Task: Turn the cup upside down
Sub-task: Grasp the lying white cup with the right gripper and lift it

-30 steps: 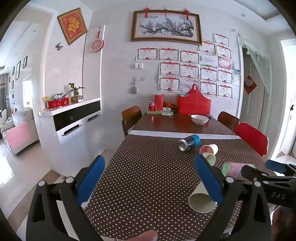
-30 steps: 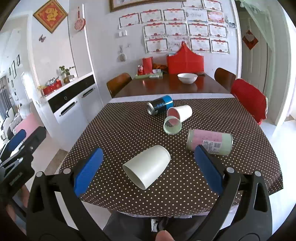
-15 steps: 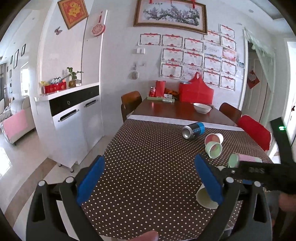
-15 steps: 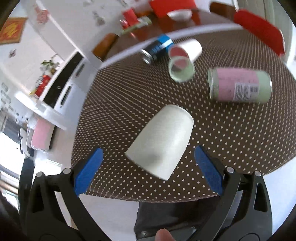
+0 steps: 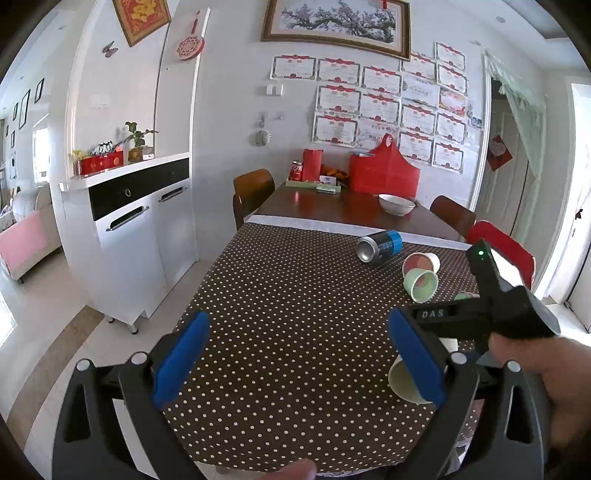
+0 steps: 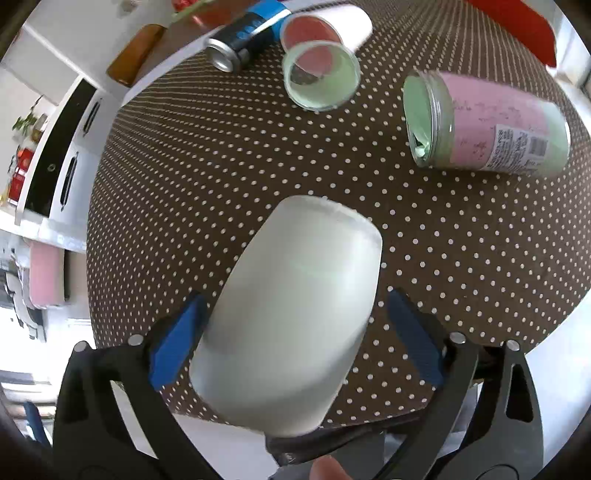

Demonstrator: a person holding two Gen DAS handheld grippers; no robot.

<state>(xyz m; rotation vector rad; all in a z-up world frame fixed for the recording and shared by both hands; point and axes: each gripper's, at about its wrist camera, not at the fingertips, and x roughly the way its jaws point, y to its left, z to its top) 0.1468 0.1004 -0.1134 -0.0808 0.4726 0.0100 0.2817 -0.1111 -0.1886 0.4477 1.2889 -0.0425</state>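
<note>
A white paper cup (image 6: 291, 314) lies on its side on the brown dotted tablecloth (image 6: 207, 177), mouth toward the near edge. My right gripper (image 6: 295, 328) is open and straddles the cup from above, one blue pad on each side; the right pad stands a little apart from the cup. In the left wrist view the cup's mouth (image 5: 402, 380) peeks out behind my pad, and the right gripper's black body (image 5: 491, 310) hangs over it. My left gripper (image 5: 295, 362) is open and empty above the table's near left part.
A pink-and-green jar (image 6: 487, 125) lies on its side to the right. A green cup (image 6: 321, 77), a white cup (image 6: 325, 26) and a blue can (image 6: 243, 44) lie farther back. A white bowl (image 5: 397, 204) and red bag (image 5: 384, 173) stand at the far end.
My right gripper has tilted down and closed in on the white cup, which now sits between its open pads. My left gripper has drifted slightly; the right gripper's body now shows in its view.
</note>
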